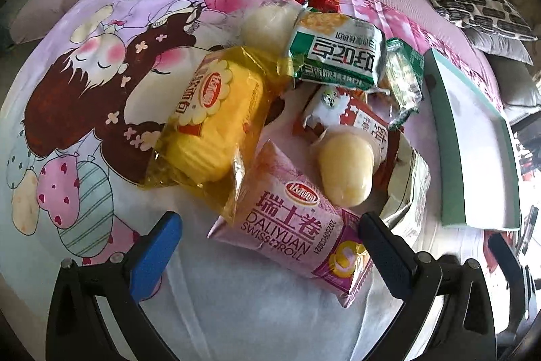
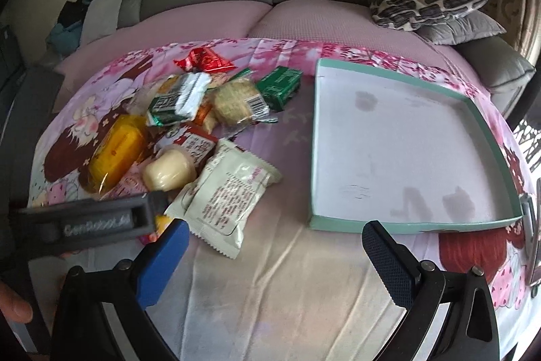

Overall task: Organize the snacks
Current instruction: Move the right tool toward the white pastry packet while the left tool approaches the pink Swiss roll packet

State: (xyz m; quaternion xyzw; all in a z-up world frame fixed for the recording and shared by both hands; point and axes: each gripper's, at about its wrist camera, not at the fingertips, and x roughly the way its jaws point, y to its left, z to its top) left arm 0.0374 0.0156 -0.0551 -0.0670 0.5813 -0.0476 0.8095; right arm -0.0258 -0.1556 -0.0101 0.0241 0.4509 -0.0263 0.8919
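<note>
On my left wrist camera, my left gripper [image 1: 270, 235] stands wide, empty, straddling the pink Swiss roll pack [image 1: 290, 222]; the snack pile [image 1: 304, 90] is unsorted.

On the right wrist camera, my right gripper [image 2: 275, 246] is also wide and empty. Only here do I see the whole teal tray [image 2: 487, 114], holding nothing, so I judge sorting unstarted.

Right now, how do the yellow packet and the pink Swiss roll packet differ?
The yellow packet is see-through and shows a ridged yellow cake; the pink Swiss roll packet is opaque and printed. The yellow packet lies away from the open left gripper; the pink packet lies between its fingers. The pink packet's end overlaps the yellow packet's edge. Both are sealed snacks and lie on the cartoon cloth.
</note>
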